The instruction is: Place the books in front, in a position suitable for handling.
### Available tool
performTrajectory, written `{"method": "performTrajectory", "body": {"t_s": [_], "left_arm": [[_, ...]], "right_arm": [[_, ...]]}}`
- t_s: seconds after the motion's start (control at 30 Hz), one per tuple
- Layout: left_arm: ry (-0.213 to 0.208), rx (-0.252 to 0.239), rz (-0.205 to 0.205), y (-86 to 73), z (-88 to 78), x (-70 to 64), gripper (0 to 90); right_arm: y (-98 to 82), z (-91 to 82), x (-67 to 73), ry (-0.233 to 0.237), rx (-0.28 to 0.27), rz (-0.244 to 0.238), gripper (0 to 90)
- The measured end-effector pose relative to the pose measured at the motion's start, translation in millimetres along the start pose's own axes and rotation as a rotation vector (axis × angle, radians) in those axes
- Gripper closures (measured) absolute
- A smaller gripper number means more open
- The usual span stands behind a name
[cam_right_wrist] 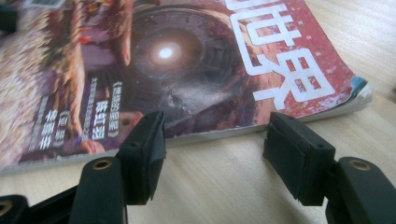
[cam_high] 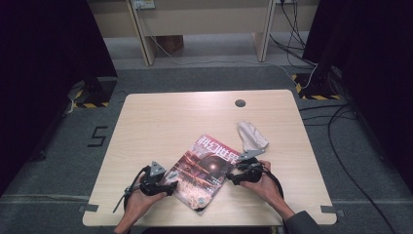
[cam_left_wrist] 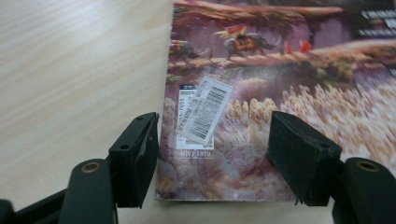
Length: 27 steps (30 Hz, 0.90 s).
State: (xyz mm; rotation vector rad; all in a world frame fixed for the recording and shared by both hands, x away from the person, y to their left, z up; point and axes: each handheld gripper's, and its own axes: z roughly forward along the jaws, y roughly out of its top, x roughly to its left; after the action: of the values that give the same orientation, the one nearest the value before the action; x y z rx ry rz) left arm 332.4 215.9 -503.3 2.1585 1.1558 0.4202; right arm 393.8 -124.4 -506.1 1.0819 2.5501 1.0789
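Magazine [cam_high: 204, 170] lies flat and skewed on the surface [cam_high: 160, 117], long axis running from near-left to far-right; left claw [cam_high: 168, 187] sits released astride its near-left corner, right claw [cam_high: 234, 176] released just off its right long edge, both equally close, nothing gripped.

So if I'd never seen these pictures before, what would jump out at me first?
Probably the colourful magazine with big white letters on red, lying crooked near the front edge of the wooden table. Then the left gripper and the right gripper, one at each side of it, both with jaws open. A crumpled white cloth lies just behind the magazine.
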Motion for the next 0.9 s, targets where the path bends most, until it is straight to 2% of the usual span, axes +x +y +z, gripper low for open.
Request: {"method": "performTrajectory", "body": {"t_s": [0.27, 0.33, 0.43, 0.5, 0.63, 0.9], "left_arm": [[-0.047, 0.007, 0.025, -10.3, -9.6, -24.2, 33.9], [-0.071, 0.008, 0.031, -11.4, -10.6, -32.1, 34.7], [-0.083, 0.011, 0.057, -12.6, -11.7, -42.6, 34.4], [-0.093, 0.01, 0.064, -13.5, -12.5, -47.2, 34.4], [-0.11, 0.012, 0.081, -15.5, -14.2, -55.1, 34.2], [-0.156, 0.006, 0.098, -15.6, -14.1, -68.4, 35.0]], "right_arm": [[3.0, -1.6, -9.5, -0.015, -0.008, 0.02, 40.0], [5.6, 0.7, -10.9, -0.011, -0.005, 0.016, 40.3], [10.8, 6.1, -10.5, -0.029, 0.0, 0.002, 39.7], [14.5, 8.3, -11.8, -0.04, 0.004, -0.003, 39.5], [17.7, 12.7, -17.4, -0.022, 0.001, 0.043, 39.3], [28.7, 22.3, -22.9, -0.045, -0.008, 0.038, 39.4]]}}
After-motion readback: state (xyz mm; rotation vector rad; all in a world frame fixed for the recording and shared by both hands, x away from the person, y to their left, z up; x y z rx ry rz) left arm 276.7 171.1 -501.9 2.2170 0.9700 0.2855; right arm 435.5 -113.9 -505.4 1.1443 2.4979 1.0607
